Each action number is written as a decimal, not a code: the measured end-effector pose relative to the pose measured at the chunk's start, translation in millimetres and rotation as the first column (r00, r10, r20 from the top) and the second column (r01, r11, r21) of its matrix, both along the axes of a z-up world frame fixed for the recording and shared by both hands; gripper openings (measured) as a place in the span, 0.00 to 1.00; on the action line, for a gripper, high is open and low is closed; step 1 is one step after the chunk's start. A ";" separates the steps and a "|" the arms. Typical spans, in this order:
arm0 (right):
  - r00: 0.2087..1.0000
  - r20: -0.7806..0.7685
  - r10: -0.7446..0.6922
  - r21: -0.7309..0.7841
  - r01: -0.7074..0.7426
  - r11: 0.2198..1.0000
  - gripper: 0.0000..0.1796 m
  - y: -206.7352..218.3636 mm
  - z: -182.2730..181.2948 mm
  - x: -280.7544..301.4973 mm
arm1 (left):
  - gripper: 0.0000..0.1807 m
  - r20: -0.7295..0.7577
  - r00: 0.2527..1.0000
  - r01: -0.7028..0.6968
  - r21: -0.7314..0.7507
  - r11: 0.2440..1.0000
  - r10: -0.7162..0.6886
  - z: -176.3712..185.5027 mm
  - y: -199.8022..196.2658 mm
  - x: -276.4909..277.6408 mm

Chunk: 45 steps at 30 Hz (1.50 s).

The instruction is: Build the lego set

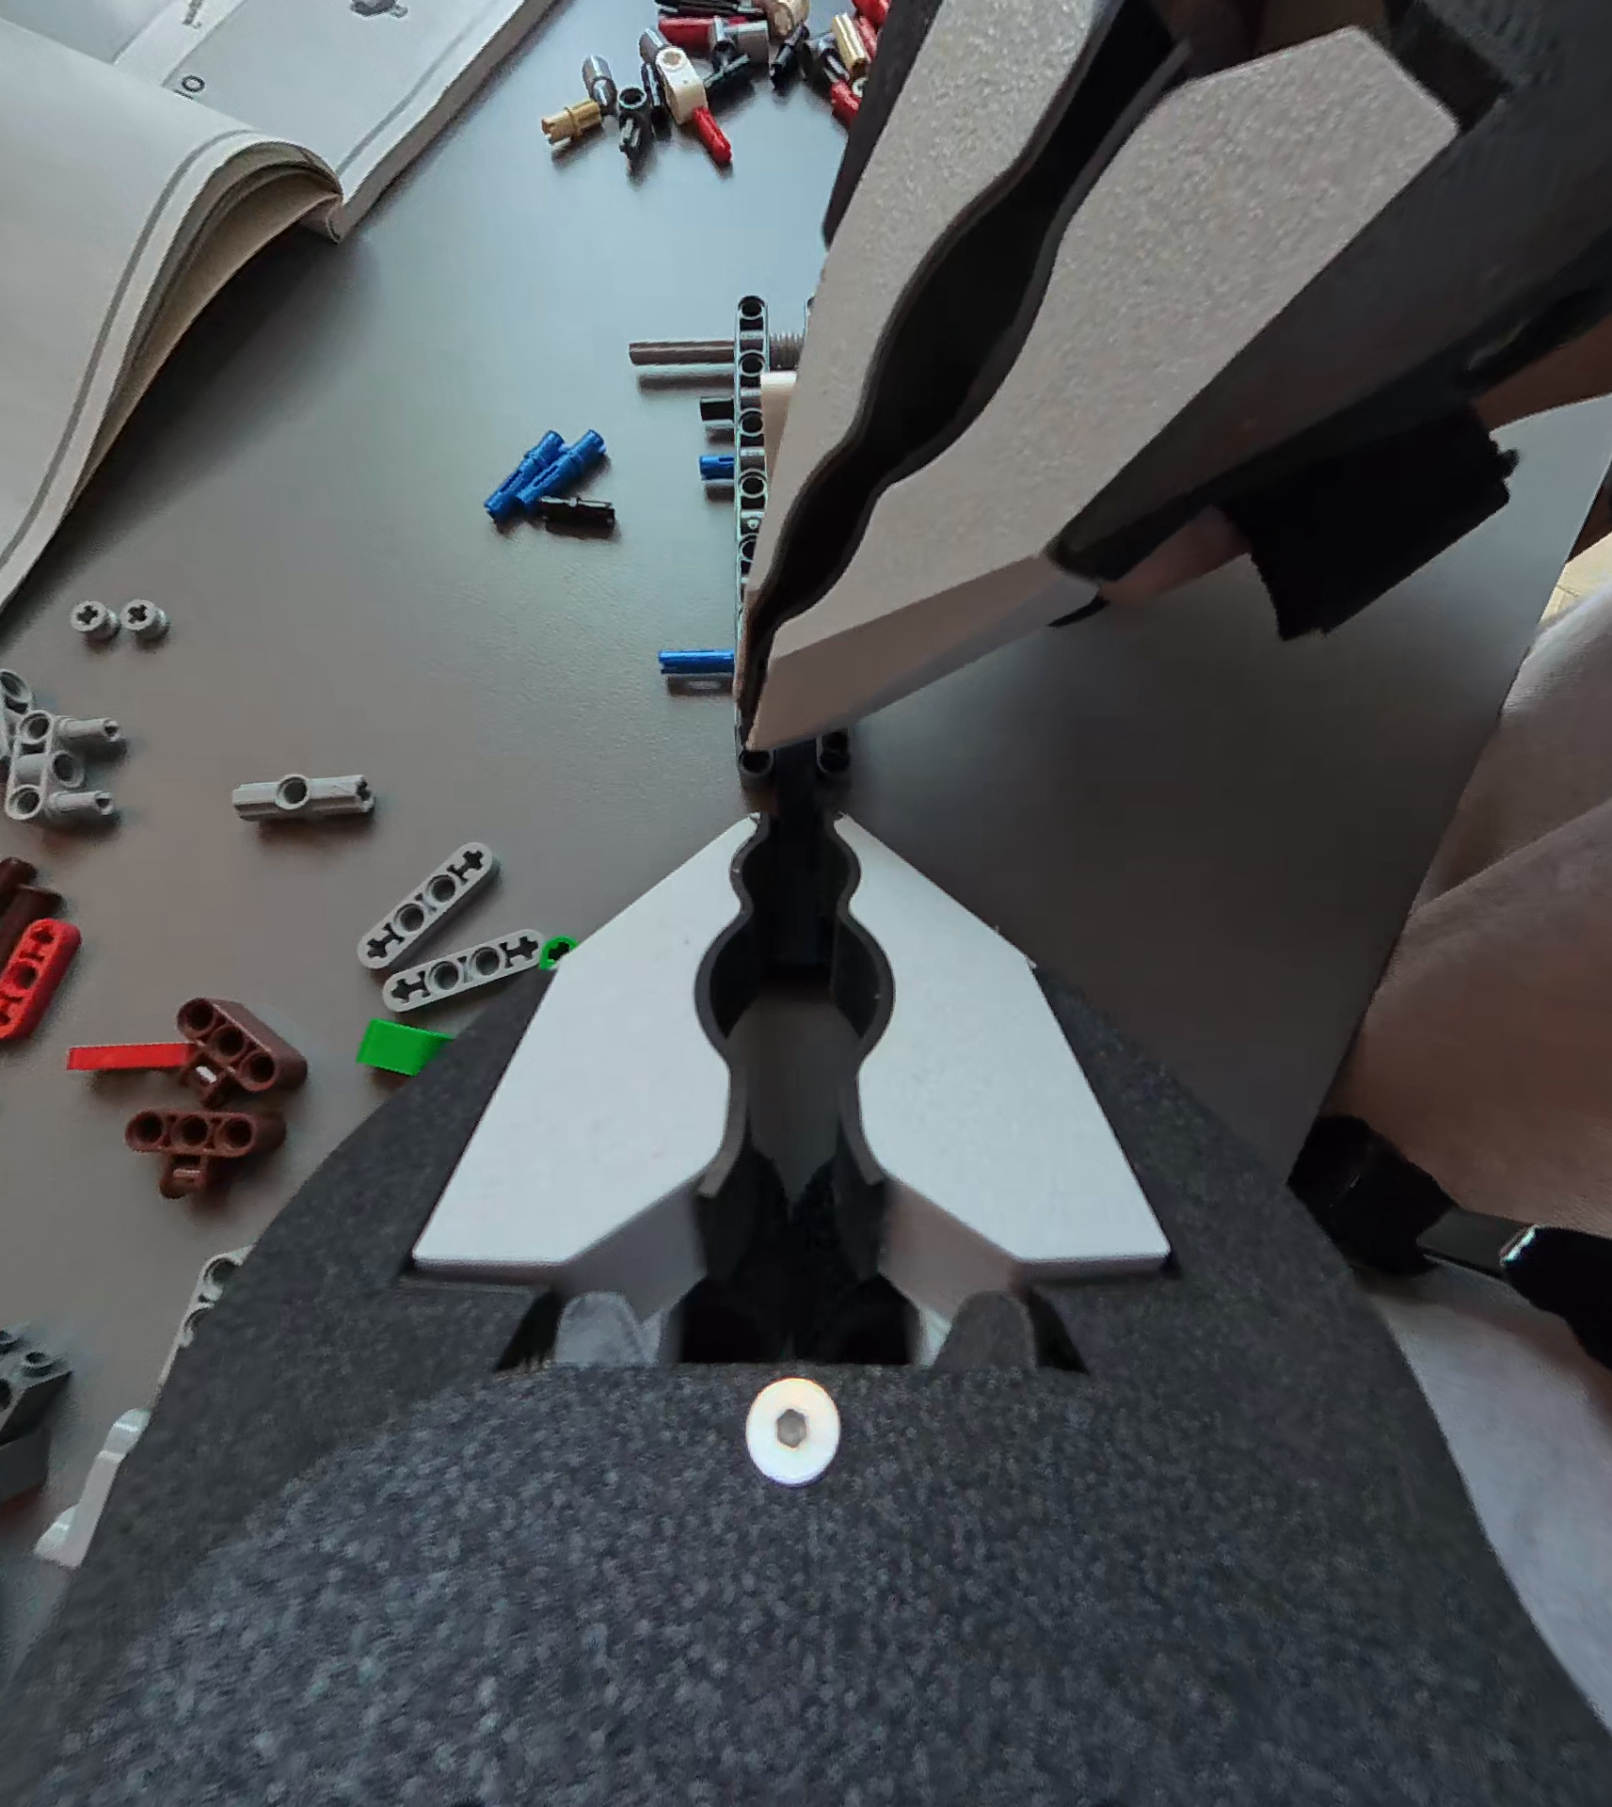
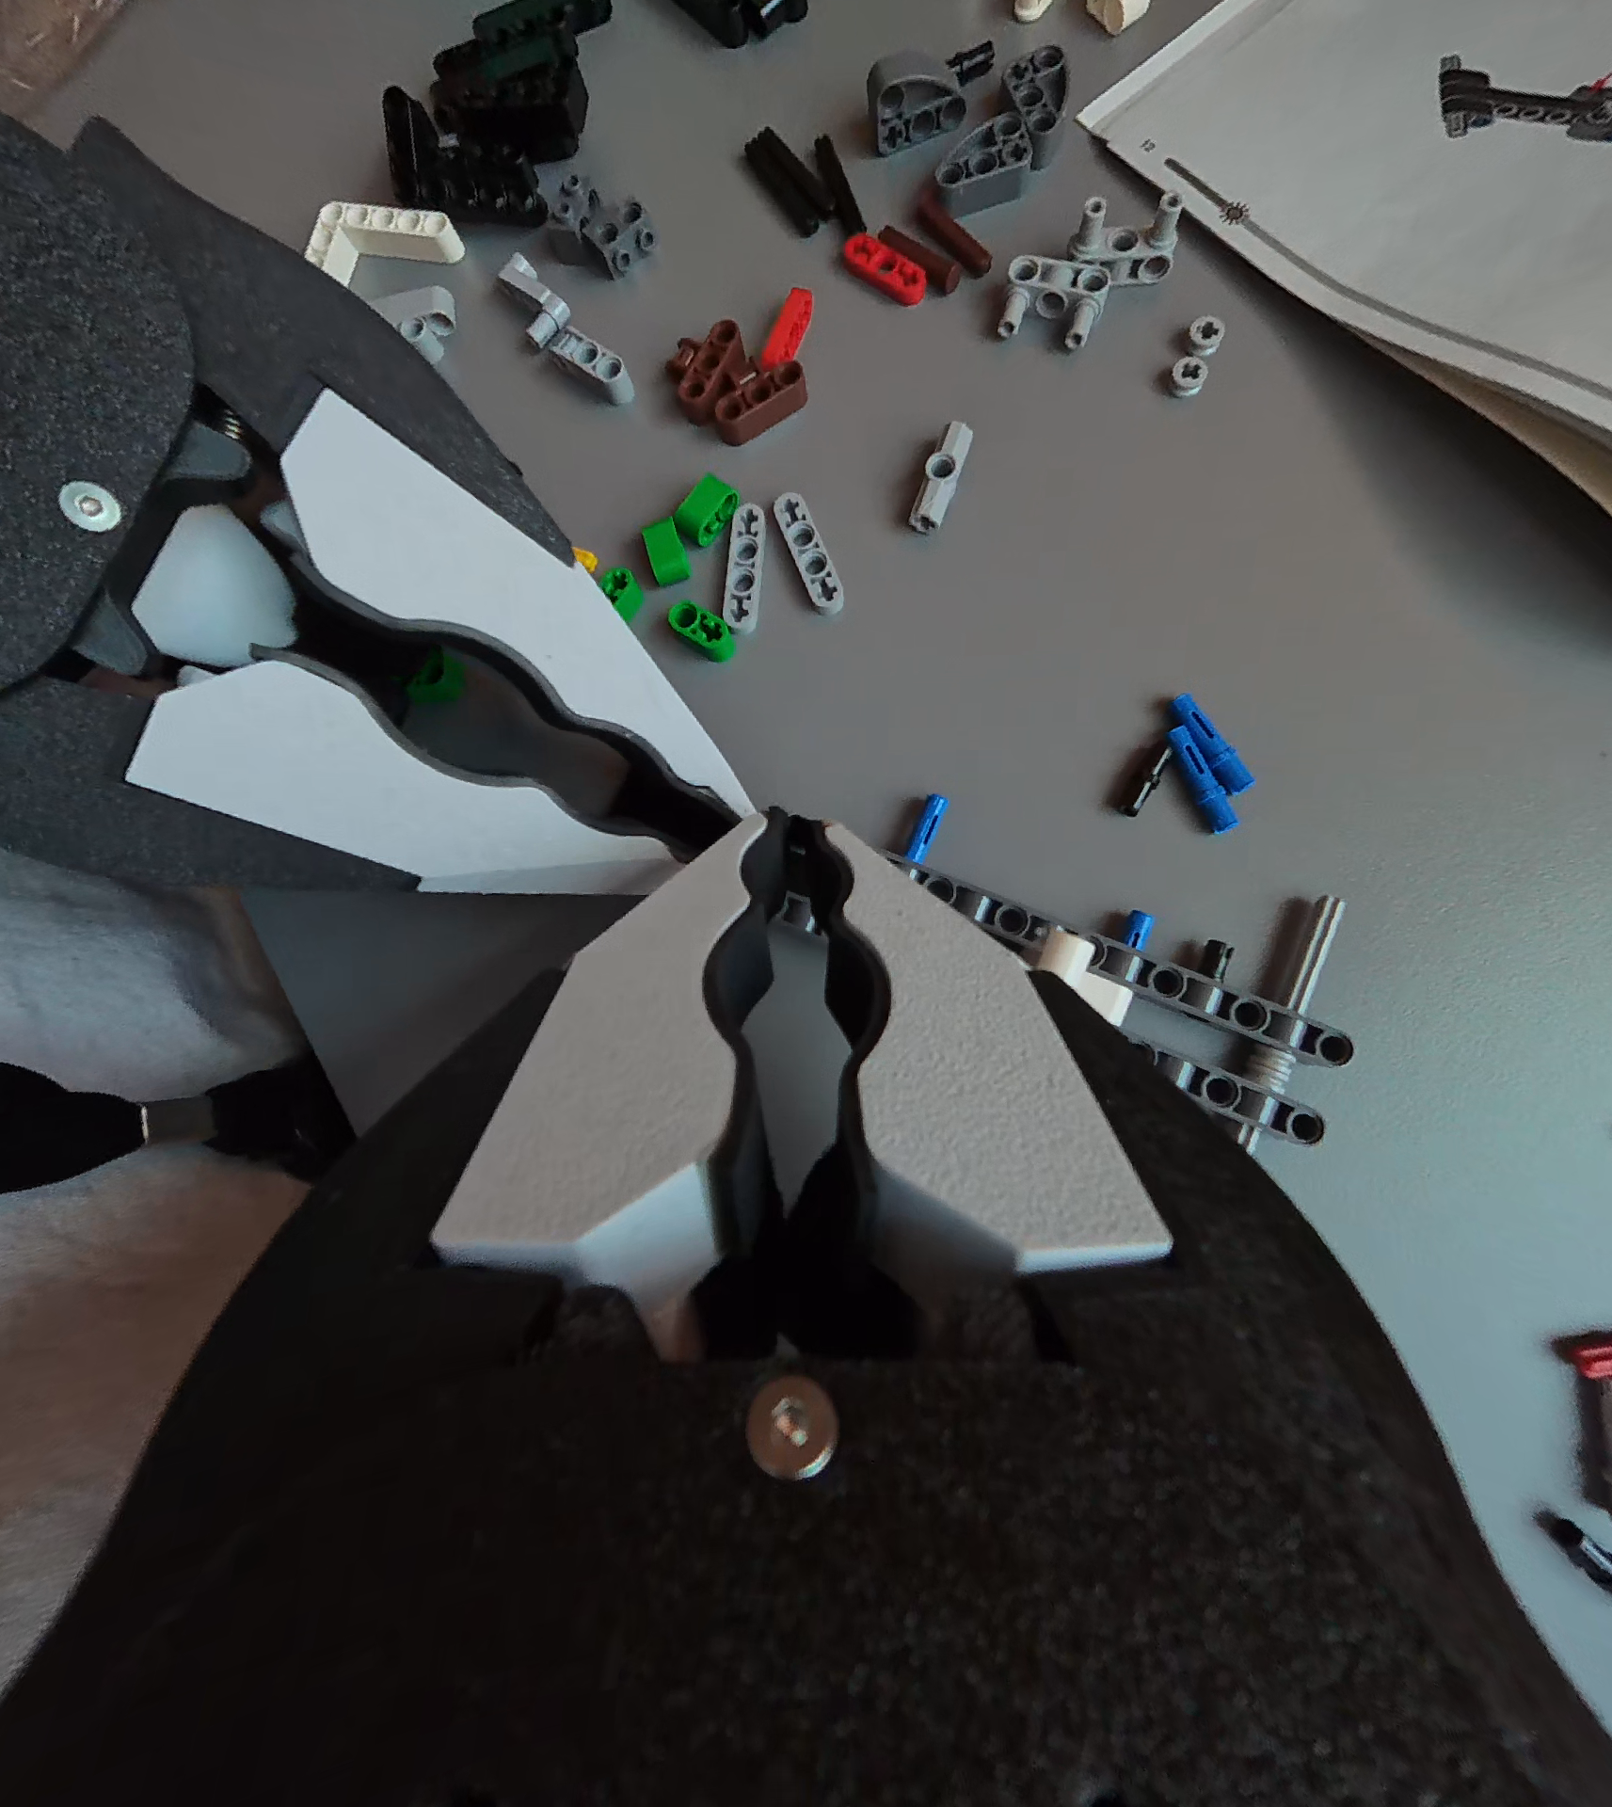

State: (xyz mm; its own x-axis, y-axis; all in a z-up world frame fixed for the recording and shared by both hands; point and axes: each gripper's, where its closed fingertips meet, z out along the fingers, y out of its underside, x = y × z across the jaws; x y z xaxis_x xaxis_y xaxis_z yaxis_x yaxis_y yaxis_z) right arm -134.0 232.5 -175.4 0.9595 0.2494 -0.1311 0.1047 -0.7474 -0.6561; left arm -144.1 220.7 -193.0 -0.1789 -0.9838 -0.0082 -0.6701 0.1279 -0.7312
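A part-built assembly of two long dark grey beams (image 1: pixel 751 440) with blue pins, grey axles and a white piece lies on the dark table; it also shows in the right wrist view (image 2: pixel 1173 978). My left gripper (image 1: pixel 794 826) is shut on a black part (image 1: pixel 797 909) at the assembly's near end. My right gripper (image 2: pixel 794 826) is shut on a small black piece (image 2: pixel 797 853) pressed at that same end. The two gripper tips nearly touch. The right gripper (image 1: pixel 749 719) hides much of the beams in the left wrist view.
An open instruction booklet (image 1: pixel 98 244) lies at the table's far side. Loose pieces are scattered about: blue pins (image 2: pixel 1207 763), thin grey liftarms (image 2: pixel 806 552), green pieces (image 2: pixel 704 508), brown connectors (image 1: pixel 235 1046), red and black pins (image 1: pixel 704 78). A person's light clothing (image 1: pixel 1564 880) is close by. Only a small space, under 4 cm, lies between the two pairs of fingers.
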 end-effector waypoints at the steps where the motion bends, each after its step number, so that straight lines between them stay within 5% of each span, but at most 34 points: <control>1: 1.000 0.011 0.004 0.001 -0.004 1.000 0.01 0.6 0.0 -0.1 | 0.05 -0.001 1.000 -0.001 0.000 1.000 0.001 0.1 0.0 0.0; 29: 0.999 0.030 0.031 0.001 -0.031 1.000 0.01 0.9 -0.3 -1.1 | 0.05 0.004 1.000 -0.006 -0.008 1.000 0.006 0.0 0.2 -0.1; 45: 1.000 0.007 0.020 -0.173 -0.019 0.985 0.01 1.4 -1.2 -0.7 | 0.05 0.006 1.000 -0.006 0.016 1.000 0.006 -0.1 0.2 -0.3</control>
State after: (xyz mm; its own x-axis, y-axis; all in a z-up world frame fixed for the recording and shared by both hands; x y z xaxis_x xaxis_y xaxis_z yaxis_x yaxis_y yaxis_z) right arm -134.8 234.0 -176.5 0.9559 0.2424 -0.1660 0.1254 -0.8475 -0.5158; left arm -144.4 220.8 -193.1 -0.1732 -0.9846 -0.0252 -0.6661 0.1360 -0.7334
